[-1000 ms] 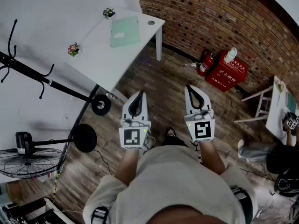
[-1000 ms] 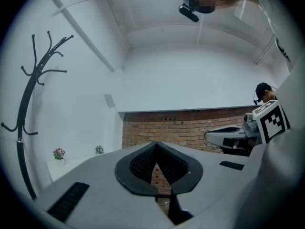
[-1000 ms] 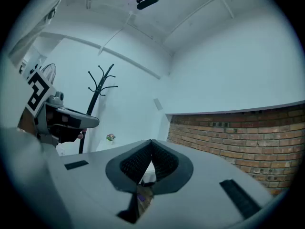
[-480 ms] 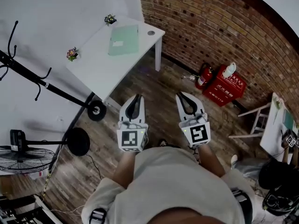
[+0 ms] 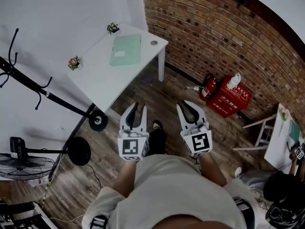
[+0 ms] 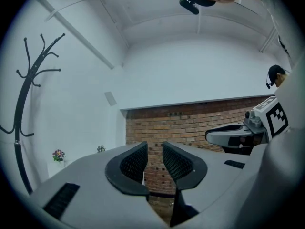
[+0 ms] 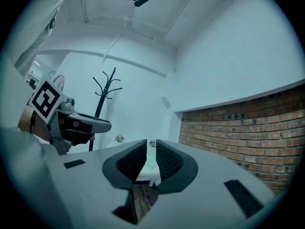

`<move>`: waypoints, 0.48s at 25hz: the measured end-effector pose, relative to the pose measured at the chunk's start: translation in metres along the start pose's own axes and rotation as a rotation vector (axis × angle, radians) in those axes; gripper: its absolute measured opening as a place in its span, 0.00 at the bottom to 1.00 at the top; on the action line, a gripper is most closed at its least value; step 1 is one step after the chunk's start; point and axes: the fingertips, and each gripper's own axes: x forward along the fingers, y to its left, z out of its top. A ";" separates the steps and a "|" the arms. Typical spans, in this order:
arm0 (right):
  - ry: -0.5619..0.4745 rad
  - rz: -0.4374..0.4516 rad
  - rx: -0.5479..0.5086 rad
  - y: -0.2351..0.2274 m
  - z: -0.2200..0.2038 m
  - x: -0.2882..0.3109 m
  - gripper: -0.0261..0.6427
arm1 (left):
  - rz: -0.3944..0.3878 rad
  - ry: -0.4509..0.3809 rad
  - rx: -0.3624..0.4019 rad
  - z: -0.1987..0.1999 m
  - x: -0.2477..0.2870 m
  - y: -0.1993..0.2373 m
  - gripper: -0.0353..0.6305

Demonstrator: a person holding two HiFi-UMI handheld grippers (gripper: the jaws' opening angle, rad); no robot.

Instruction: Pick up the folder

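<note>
The pale green folder (image 5: pixel 126 50) lies flat on the white table (image 5: pixel 107 78) at the upper left of the head view, near the brick wall. Both grippers are held level in front of the person, well short of the table. My left gripper (image 5: pixel 136 107) has its jaws opening, a narrow gap between them and nothing in it (image 6: pixel 153 148). My right gripper (image 5: pixel 187 104) has its jaws opening too, also with nothing in them (image 7: pixel 151 148). In the right gripper view the table (image 7: pixel 148 171) shows through the gap, far off.
Two small flower pots (image 5: pixel 73 62) (image 5: pixel 113 28) stand on the table. A black coat stand (image 5: pixel 28 87) and a floor fan (image 5: pixel 24 163) are at the left. Red fire extinguishers (image 5: pixel 228 100) sit against the brick wall (image 5: pixel 228 37). A white stand (image 5: pixel 281 132) is at the right.
Both grippers went from shut to slightly open. The person stepped forward over the wooden floor, so the table and the folder have come nearer.
</note>
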 end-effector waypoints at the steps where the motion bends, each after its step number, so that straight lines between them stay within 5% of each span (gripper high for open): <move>1: 0.004 -0.006 0.001 -0.004 -0.003 0.001 0.13 | -0.007 0.003 0.001 -0.003 0.006 -0.001 0.19; 12: 0.041 -0.048 0.010 -0.052 -0.031 0.044 0.12 | -0.058 0.027 -0.018 -0.019 0.079 0.006 0.19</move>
